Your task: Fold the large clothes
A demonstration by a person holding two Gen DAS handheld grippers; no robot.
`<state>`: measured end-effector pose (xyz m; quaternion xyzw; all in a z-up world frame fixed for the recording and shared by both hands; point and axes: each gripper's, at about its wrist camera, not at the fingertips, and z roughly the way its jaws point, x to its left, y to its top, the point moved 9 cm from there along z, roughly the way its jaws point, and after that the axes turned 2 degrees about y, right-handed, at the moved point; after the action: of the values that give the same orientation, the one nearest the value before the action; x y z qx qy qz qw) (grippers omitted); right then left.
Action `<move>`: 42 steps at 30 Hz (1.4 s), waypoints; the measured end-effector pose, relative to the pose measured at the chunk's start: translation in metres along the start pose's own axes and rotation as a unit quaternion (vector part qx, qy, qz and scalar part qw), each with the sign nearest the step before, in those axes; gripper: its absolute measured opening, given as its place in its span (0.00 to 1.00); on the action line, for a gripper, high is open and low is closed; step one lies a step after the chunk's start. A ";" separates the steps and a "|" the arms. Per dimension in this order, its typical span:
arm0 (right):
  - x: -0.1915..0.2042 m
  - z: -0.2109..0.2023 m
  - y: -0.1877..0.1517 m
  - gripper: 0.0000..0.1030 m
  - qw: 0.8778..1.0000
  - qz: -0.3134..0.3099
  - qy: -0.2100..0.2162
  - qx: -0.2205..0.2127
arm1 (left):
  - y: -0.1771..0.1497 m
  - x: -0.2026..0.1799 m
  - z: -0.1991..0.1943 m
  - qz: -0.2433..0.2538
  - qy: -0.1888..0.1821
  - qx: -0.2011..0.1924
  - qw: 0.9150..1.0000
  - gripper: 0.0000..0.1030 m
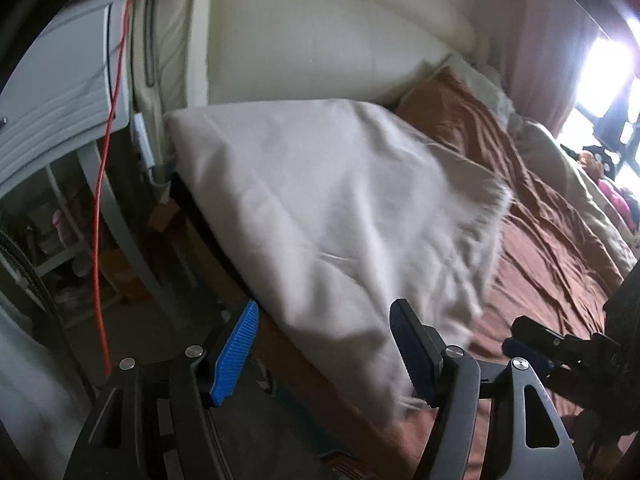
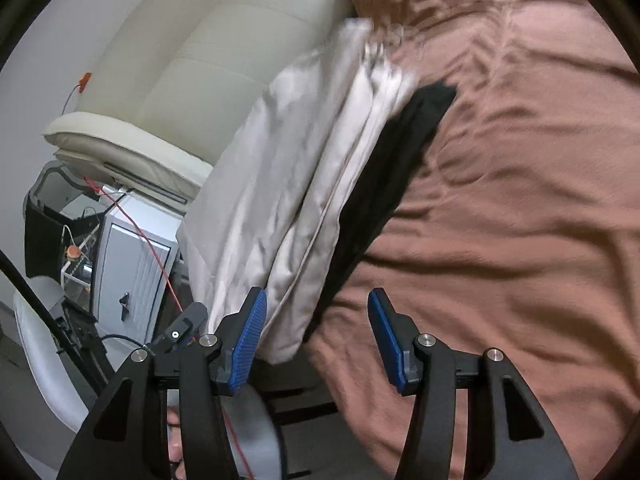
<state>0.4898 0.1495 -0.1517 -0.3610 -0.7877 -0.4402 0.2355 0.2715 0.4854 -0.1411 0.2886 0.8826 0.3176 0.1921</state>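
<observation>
Folded white cloth [image 1: 320,216] lying at the edge of a bed, on the brown sheet [image 1: 552,248], with the cream headboard [image 1: 320,40] behind it. From the right wrist, the cloth shows stacked layers atop a black garment [image 2: 384,184] that juts out on the sheet side. Left gripper [image 1: 324,352]: jaws released and wide, nothing between the pads, poised over the cloth's near corner. Right gripper [image 2: 316,344]: jaws parted, empty, the cloth's near end just beyond its left pad. An orange cable [image 1: 110,160] hangs beside a grey cabinet [image 1: 60,92].
</observation>
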 end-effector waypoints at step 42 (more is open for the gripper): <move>0.071 -0.391 -0.220 1.00 0.914 -0.146 -0.283 -0.250 | -0.109 -0.151 -0.263 0.142 -0.197 -0.130 0.961 1.00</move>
<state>0.2956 -0.2399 -0.0215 -0.3985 -0.7298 -0.5313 -0.1622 0.2064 0.2023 -0.0002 0.4399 0.7287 0.3905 0.3508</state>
